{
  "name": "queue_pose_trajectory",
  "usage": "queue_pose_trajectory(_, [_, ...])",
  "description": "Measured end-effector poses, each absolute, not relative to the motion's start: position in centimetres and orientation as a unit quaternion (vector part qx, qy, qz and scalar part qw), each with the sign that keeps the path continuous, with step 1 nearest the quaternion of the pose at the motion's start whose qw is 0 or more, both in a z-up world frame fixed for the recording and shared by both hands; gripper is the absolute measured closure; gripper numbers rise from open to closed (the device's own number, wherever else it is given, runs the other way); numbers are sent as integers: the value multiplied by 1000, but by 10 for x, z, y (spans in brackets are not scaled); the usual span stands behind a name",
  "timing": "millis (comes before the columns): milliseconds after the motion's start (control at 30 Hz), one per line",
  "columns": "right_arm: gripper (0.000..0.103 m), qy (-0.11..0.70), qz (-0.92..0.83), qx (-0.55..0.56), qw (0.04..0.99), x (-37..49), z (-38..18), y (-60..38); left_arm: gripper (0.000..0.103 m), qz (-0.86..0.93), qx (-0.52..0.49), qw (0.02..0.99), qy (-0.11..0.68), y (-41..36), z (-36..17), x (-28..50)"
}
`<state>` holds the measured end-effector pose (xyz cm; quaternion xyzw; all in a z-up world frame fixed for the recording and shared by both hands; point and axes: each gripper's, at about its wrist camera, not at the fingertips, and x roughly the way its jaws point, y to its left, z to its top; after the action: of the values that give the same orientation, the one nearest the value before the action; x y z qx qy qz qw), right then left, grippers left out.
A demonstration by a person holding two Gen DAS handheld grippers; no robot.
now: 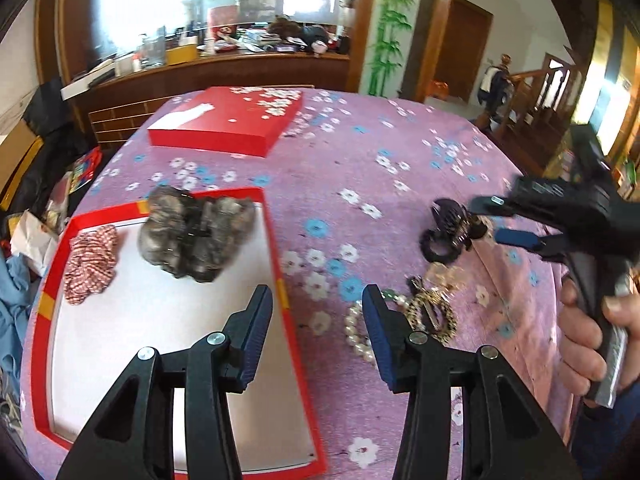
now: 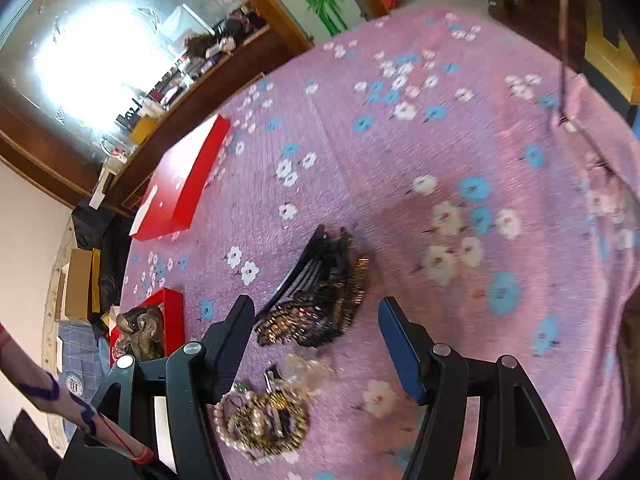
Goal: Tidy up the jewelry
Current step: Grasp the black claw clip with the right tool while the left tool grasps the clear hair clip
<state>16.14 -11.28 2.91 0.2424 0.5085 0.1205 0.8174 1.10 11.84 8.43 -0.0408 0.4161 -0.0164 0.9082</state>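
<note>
A red-rimmed tray with a white floor lies on the pink flowered tablecloth and holds a grey fluffy scrunchie and a red checked scrunchie. My left gripper is open and empty, over the tray's right rim. A black hair claw lies right of the tray, with a pearl bracelet and gold pieces nearer. My right gripper is open beside the claw. In the right wrist view the right gripper is open just before the claw; the bracelet pile lies below.
A closed red box lid with white flowers lies at the table's far side, also in the right wrist view. A wooden counter with clutter stands behind. Bags and boxes lie on the floor at left.
</note>
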Motion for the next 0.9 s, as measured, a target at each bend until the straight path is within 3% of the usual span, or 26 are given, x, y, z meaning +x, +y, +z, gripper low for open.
queue_pose_trajectory(167, [34,530,112,199,816,182,14,-86,58,-26,-32,906,421,109,78,11])
queue_pose_trajectory(233, [54,540,108,172,817,184,8,-83,57,-27,-30,905,423,108,75,11])
queue_pose_trajectory(300, [63,537,99,163,822,180,5,-88,57,-28,-29,904,425,108,73,11])
queue_pose_trajectory(667, [64,447,117,229,857,148,24,-157,57,-69,-18,890,451,67,58,35])
queue_pose_trajectory(800, [64,432,97,222,869,146,27,-170,46,-94,7,883,460,32,51,45])
queue_pose_trajectory(900, [64,429,103,238,865,144,30,-176,43,-101,34,879,465,7,44,54])
